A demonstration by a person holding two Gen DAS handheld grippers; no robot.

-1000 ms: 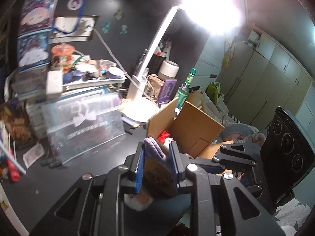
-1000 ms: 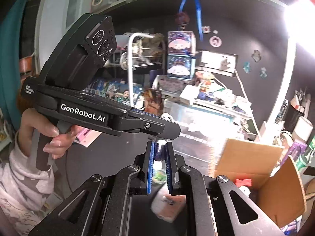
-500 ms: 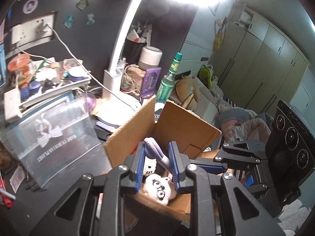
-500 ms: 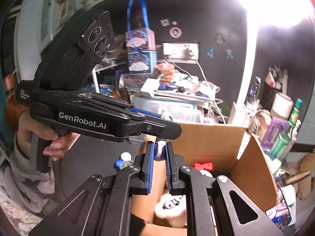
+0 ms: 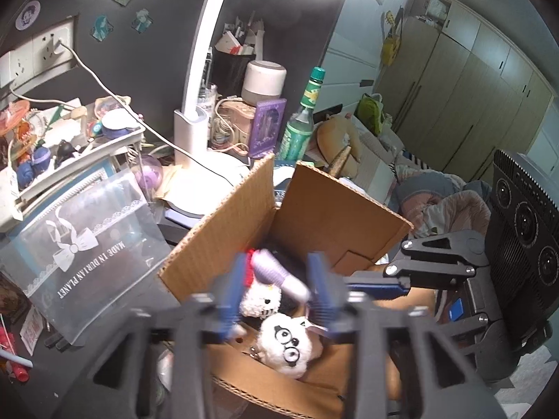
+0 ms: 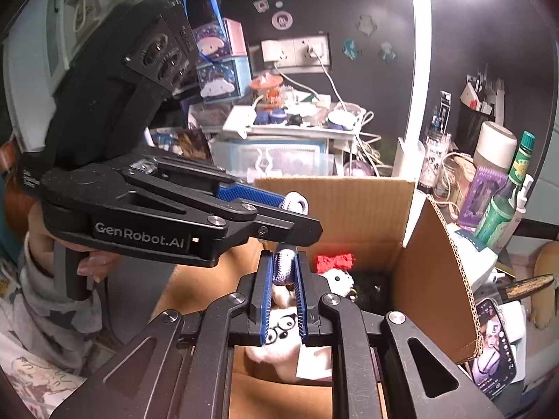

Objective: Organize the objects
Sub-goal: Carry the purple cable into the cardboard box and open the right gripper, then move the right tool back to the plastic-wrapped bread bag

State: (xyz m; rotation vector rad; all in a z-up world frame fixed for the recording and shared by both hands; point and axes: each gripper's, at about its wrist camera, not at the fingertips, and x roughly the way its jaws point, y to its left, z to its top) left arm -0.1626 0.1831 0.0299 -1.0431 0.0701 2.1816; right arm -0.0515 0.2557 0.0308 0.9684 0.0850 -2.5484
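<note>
The soft lilac knitted cord (image 5: 276, 274) hangs over the open cardboard box (image 5: 335, 209), light and limp. Right gripper (image 6: 283, 279) jaws clench one end; left gripper (image 5: 276, 293) jaws look parted around the other, so its middle would sag.

**Lilac knitted piece above open carton**

Item: lilac ribbed knitted piece (image 5: 276, 274), elongated, tilted, suspended over the cardboard box (image 5: 335, 216). Carton: brown, flaps upright, open. Contents: white plush with black round glasses (image 5: 288, 347); white cat plush (image 5: 260, 300) with red bow (image 6: 334, 262).
</note>
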